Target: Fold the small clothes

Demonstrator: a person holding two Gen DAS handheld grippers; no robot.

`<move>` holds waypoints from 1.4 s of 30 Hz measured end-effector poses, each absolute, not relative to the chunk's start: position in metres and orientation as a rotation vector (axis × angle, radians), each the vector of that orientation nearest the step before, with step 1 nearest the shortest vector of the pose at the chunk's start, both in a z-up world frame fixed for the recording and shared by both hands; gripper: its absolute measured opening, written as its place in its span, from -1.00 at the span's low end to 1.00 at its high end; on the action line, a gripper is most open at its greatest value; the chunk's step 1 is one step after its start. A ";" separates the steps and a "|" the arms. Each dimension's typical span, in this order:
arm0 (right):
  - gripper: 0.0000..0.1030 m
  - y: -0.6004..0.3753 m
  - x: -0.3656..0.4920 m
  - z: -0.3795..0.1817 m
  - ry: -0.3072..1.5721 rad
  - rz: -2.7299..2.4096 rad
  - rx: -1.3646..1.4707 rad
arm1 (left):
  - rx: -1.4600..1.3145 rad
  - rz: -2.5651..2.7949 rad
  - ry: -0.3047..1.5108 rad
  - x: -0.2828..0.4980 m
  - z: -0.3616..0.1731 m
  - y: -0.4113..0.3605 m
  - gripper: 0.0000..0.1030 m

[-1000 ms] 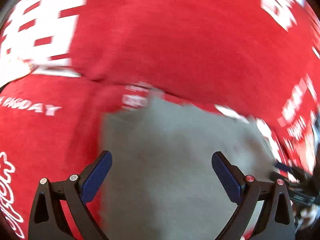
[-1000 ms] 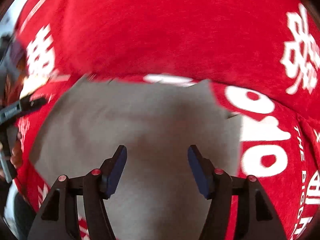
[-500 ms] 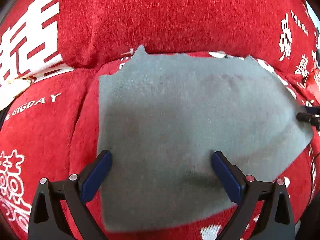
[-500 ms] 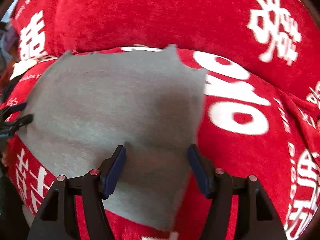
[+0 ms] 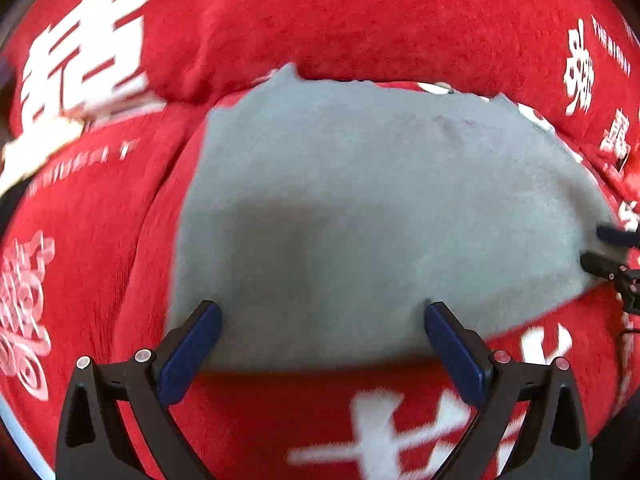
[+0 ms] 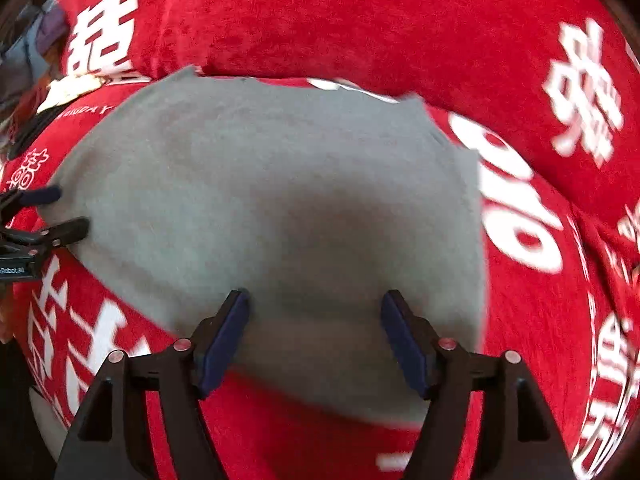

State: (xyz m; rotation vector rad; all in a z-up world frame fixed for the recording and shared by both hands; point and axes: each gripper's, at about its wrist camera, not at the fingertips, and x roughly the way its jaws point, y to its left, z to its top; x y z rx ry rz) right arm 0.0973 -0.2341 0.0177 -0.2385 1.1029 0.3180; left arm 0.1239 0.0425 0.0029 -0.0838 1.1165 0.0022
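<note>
Covering red cushions [image 5: 360,20] (white lettering), seemingly flat grey cloth [image 5: 360,200]

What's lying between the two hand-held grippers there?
The grey cloth, spread flat on the red printed cover. The left view shows the right hand-held gripper at the cloth's far edge; both are open.

Plain grey on printed red

The grey cloth [image 5: 380,208] is a flat, unpatterned grey with a darker shadow patch across its near middle. The red cover [image 5: 400,16] beneath and behind it is a deep plush red printed with bold white Chinese characters and small white lettering; large white numerals show at its right in the right wrist view. The left gripper [image 5: 320,344] and right gripper [image 6: 316,336] have black frames, dark blue pads on the fingers [image 5: 192,352], and small pinkish-red rivets.
</note>
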 end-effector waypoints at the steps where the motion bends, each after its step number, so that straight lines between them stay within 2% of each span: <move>1: 0.46 -0.248 0.093 0.017 1.108 0.318 -0.193 | -0.096 -0.002 1.104 0.115 0.005 0.049 0.98; 4: 0.46 -0.271 0.082 0.020 1.112 0.303 -0.134 | -0.013 0.005 1.143 0.101 0.001 0.042 0.99; 7: 0.47 -0.272 0.072 0.029 1.128 0.271 -0.159 | -0.112 0.036 1.189 0.094 0.007 0.053 0.98; 11: 0.47 -0.259 0.065 0.054 1.081 0.285 -0.181 | -0.230 0.044 1.113 0.106 0.039 0.061 0.98; 15: 0.47 -0.226 0.090 0.066 1.061 0.295 -0.223 | -0.246 0.039 1.071 0.149 0.063 0.045 0.98; 20: 0.47 -0.178 0.140 0.042 1.139 0.319 -0.240 | -0.128 0.088 1.187 0.219 0.035 0.009 0.98; 25: 0.47 -0.179 0.166 0.016 1.189 0.280 -0.197 | -0.080 0.113 1.237 0.235 -0.001 0.001 1.00; 28: 0.47 -0.203 0.174 0.017 1.184 0.224 -0.165 | -0.062 0.064 1.182 0.226 0.000 0.010 1.00; 34: 0.47 -0.253 0.183 0.023 1.195 0.187 -0.032 | -0.096 -0.002 1.192 0.218 0.009 0.038 1.00; 39: 0.50 -0.220 0.179 0.044 1.156 0.221 -0.042 | -0.255 -0.025 1.172 0.227 0.023 0.040 1.00; 42: 0.50 -0.174 0.186 0.036 1.165 0.263 -0.176 | -0.168 0.008 1.198 0.249 0.013 0.018 1.00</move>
